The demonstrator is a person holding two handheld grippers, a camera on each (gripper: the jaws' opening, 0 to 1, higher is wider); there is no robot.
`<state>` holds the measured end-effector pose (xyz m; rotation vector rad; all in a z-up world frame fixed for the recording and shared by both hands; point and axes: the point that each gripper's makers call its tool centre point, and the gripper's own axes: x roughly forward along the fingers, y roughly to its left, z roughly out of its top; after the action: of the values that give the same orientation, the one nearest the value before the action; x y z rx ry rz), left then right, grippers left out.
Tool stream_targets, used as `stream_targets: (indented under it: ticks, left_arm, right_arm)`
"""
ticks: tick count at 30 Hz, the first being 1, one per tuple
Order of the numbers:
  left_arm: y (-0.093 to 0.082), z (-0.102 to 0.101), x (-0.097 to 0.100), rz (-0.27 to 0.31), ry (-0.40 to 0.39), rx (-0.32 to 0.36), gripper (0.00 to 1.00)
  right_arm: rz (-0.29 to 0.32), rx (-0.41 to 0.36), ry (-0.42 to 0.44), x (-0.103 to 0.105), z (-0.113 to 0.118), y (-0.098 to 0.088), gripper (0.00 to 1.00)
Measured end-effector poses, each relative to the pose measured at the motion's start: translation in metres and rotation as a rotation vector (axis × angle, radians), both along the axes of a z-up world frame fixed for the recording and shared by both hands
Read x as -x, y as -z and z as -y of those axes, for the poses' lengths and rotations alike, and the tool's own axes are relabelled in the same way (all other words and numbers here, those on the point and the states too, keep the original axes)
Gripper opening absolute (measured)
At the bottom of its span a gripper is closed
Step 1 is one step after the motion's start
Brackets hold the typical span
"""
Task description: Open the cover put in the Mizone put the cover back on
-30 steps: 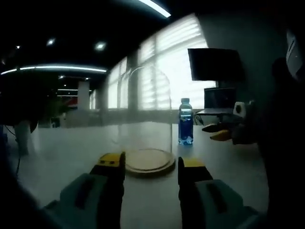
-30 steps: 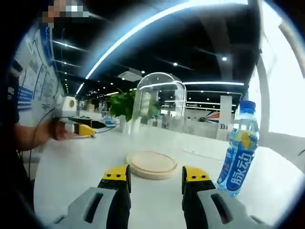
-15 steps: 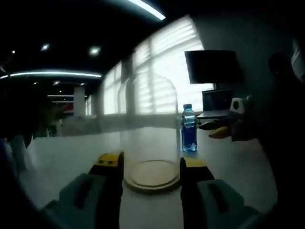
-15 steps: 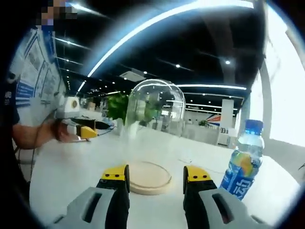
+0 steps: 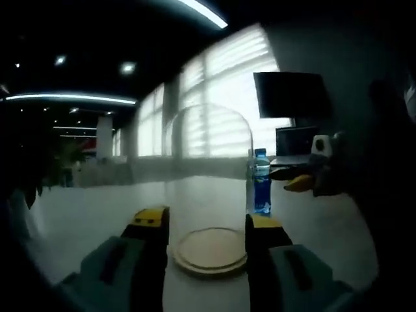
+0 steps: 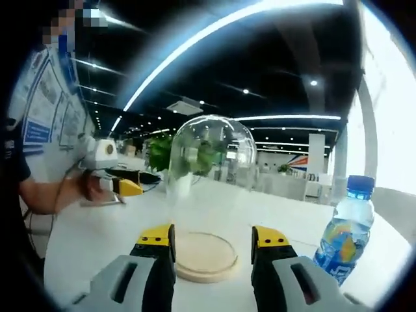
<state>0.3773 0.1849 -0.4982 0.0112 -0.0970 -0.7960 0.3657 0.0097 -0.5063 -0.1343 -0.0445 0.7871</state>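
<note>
table [image 6: 97, 227] white | on it: domed wooden base [image 6: 205, 257], Mizone bottle [image 6: 344, 237]

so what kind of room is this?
Probably an open-plan office: a monitor beside a window with blinds, long ceiling light strips, and a white table carrying the glass dome.

You have a clear glass-like cover [image 6: 209, 172], glossy and smooth with ceiling lights glinting on its dome, seated on a round base [image 6: 205, 256] of pale, matt, wood-looking material. Your Mizone bottle [image 6: 344, 233] is transparent glossy plastic with a shiny printed label and a blue plastic cap, standing on a table [image 6: 97, 227] with a smooth white, faintly sheened top. Both the left gripper [image 5: 207, 224] and the right gripper [image 6: 213, 238] look like moulded matt grey-green plastic, tipped in yellow with black trim.
</note>
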Motion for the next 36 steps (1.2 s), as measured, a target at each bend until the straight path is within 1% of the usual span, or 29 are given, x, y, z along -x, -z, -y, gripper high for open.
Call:
stream_targets:
  ticks: [3, 5, 7, 10, 12, 16, 18, 19, 21, 22, 24, 28, 31, 34, 35, 36]
  left_arm:
    - [-0.005, 0.002, -0.007, -0.003, 0.014, -0.001, 0.41]
    - [-0.008, 0.006, -0.007, -0.004, 0.038, -0.009, 0.41]
    - [-0.015, 0.01, -0.008, 0.0, 0.054, 0.0, 0.43]
    - [-0.017, 0.012, -0.014, 0.001, 0.047, -0.006, 0.43]
    - [-0.019, 0.015, -0.012, 0.005, 0.047, -0.024, 0.44]
    - [-0.022, 0.015, -0.019, -0.004, 0.055, -0.034, 0.44]
    - [-0.026, 0.015, -0.021, 0.017, 0.056, -0.045, 0.41]
    - [-0.026, 0.015, -0.025, 0.018, 0.058, -0.045, 0.41]
    - [-0.028, 0.017, -0.026, 0.005, 0.088, -0.024, 0.43]
    - [-0.029, 0.017, -0.028, 0.001, 0.093, -0.021, 0.46]
    - [-0.029, 0.019, -0.03, -0.002, 0.105, -0.029, 0.5]
    - [-0.025, 0.022, -0.035, -0.033, 0.131, -0.055, 0.51]
    - [-0.024, 0.026, -0.034, -0.035, 0.163, -0.06, 0.53]
    - [-0.027, 0.03, -0.032, -0.031, 0.207, -0.042, 0.55]
    - [-0.029, 0.032, -0.031, -0.03, 0.222, -0.029, 0.55]
    - [-0.032, 0.034, -0.029, -0.044, 0.24, 0.003, 0.58]
  right_arm:
    - [-0.008, -0.022, -0.011, -0.004, -0.002, -0.006, 0.4]
    - [-0.008, -0.025, -0.01, -0.008, -0.004, -0.011, 0.41]
    - [-0.001, -0.02, -0.013, -0.011, -0.006, -0.015, 0.41]
    - [-0.004, -0.025, -0.017, -0.015, -0.009, -0.02, 0.41]
    - [-0.009, -0.032, -0.021, -0.018, -0.009, -0.022, 0.42]
    - [-0.026, -0.039, -0.022, -0.025, -0.008, -0.025, 0.45]
    - [-0.041, -0.047, -0.026, -0.028, -0.008, -0.026, 0.46]
    - [-0.052, -0.051, -0.024, -0.031, -0.008, -0.027, 0.47]
    - [-0.065, -0.048, -0.031, -0.033, -0.009, -0.027, 0.47]
    - [-0.073, -0.045, -0.039, -0.034, -0.011, -0.027, 0.47]
    - [-0.078, -0.043, -0.053, -0.034, -0.014, -0.027, 0.48]
    - [-0.077, -0.016, -0.098, -0.034, -0.024, -0.03, 0.5]
    - [-0.082, 0.008, -0.127, -0.036, -0.03, -0.031, 0.51]
    - [-0.093, 0.016, -0.161, -0.037, -0.035, -0.032, 0.52]
    - [-0.097, 0.017, -0.174, -0.037, -0.037, -0.032, 0.52]
    - [-0.099, 0.018, -0.18, -0.038, -0.037, -0.033, 0.52]
